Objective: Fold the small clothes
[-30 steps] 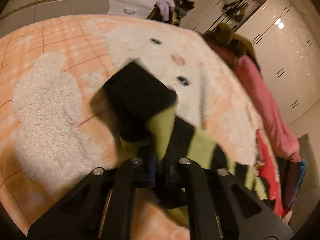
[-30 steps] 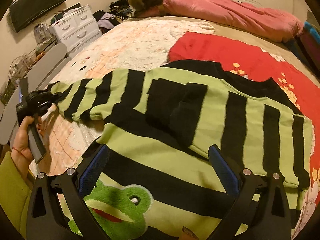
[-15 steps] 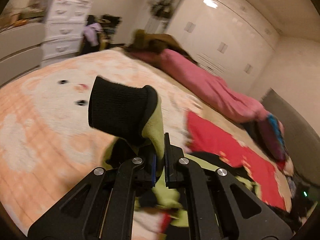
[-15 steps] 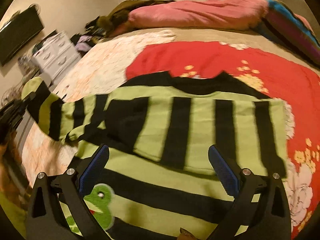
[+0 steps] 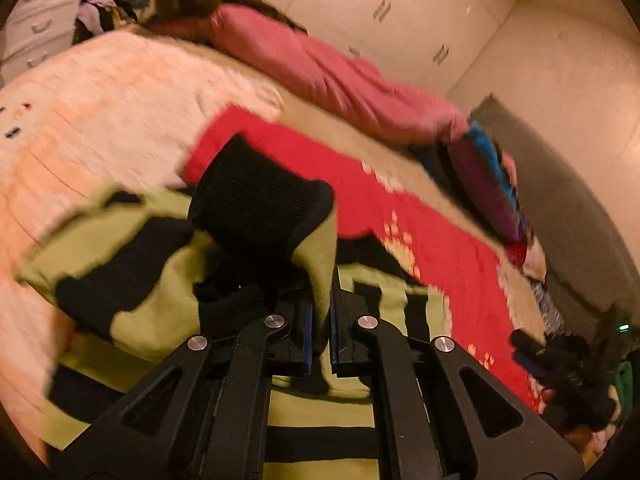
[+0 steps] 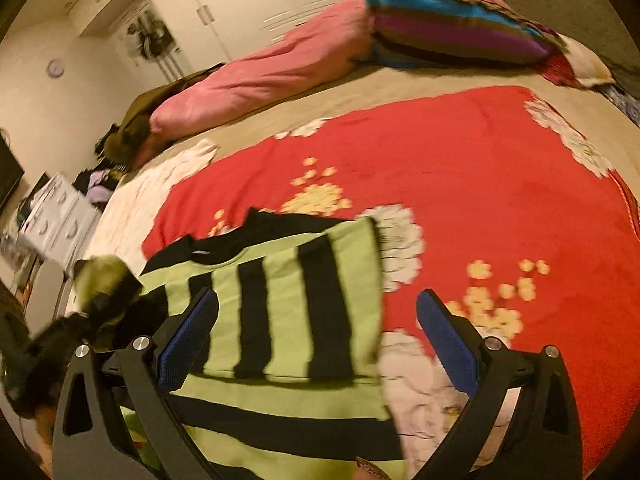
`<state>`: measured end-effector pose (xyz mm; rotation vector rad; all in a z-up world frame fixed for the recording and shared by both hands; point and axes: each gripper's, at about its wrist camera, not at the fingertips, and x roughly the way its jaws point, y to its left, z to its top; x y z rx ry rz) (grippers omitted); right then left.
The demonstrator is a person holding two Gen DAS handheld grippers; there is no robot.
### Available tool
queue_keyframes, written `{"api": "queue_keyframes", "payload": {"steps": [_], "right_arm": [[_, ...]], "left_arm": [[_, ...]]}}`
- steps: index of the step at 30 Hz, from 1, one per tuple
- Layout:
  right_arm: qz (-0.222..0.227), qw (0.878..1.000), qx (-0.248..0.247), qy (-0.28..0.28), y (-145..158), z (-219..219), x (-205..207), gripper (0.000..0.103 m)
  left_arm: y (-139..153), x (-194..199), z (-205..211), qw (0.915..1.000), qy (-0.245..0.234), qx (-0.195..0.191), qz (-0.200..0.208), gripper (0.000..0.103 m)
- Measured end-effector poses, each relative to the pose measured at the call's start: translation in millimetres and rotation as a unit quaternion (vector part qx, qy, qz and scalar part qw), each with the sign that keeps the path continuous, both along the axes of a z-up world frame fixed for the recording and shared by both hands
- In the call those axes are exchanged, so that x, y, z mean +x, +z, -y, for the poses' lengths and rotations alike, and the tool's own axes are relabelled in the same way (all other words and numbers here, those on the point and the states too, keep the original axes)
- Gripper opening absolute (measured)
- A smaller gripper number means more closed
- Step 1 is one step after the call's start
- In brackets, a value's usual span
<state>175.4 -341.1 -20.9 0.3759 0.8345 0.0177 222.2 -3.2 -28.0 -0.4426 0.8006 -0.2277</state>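
Observation:
A small green and black striped sweater [image 6: 280, 320] lies on the bed, its right side folded in. My left gripper [image 5: 320, 332] is shut on the sweater's left sleeve [image 5: 260, 208] near its black cuff, which stands up above the jaws over the sweater body [image 5: 152, 280]. In the right wrist view the sleeve and left gripper blur at the left edge [image 6: 104, 284]. My right gripper [image 6: 316, 344] hovers open above the sweater's right side, nothing between its blue pads [image 6: 448, 340].
A red flowered blanket [image 6: 460, 184] covers the bed's right part, a pale fluffy blanket [image 5: 100, 92] the left. A pink duvet [image 5: 320, 72] and a striped pillow [image 6: 452, 28] lie along the far edge. White drawers [image 6: 60, 216] stand at the left.
My left gripper has carried the sleeve up and rightward from the fluffy blanket over the sweater body. My right gripper has swung right; the sweater's right side now lies folded in.

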Motion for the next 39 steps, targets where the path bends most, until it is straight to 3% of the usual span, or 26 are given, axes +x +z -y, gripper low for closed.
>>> {"api": "queue_keyframes", "payload": {"steps": [3,5,7,10,13,17,19,22,26,31,39], "right_arm": [[-0.006,1.000,0.009,-0.011,-5,12,-2,0.099],[-0.011,1.000,0.014,-0.011,-9,14,-4,0.099],[-0.016,1.000,0.018,-0.006,-13,12,-5,0.099],[-0.020,1.000,0.021,0.000,-17,5,-3,0.099],[-0.026,0.999,0.025,0.010,-20,-1,-2,0.099],[-0.031,0.999,0.031,0.022,-24,-11,1,0.099],[-0.039,0.998,0.046,0.036,-29,-19,4,0.099],[-0.066,0.991,0.097,0.062,-41,-36,12,0.099],[-0.096,0.980,0.144,0.094,-52,-60,29,0.099],[-0.122,0.977,0.144,0.095,-63,-84,52,0.099],[-0.175,0.964,0.194,0.052,-93,-89,76,0.099]], "left_arm": [[-23,8,29,0.9992,-0.015,-0.010,-0.036,0.005],[-36,8,41,0.9980,-0.029,-0.019,-0.052,0.018],[-40,5,53,0.9974,-0.052,-0.017,-0.047,0.023],[-44,-5,66,0.9946,-0.095,-0.007,-0.041,0.046],[-34,-19,65,0.9937,-0.109,0.015,-0.021,0.048],[-10,-39,34,0.9970,-0.057,0.047,0.023,0.049],[-1,-48,14,0.9951,-0.004,0.089,0.044,0.053],[1,-60,-20,0.9851,0.087,0.132,0.067,0.064],[-6,-60,-55,0.9706,0.156,0.167,0.076,0.064],[-16,-60,-78,0.9673,0.194,0.149,0.068,0.064],[-24,-57,-73,0.9690,0.180,0.155,0.069,0.064]]}}
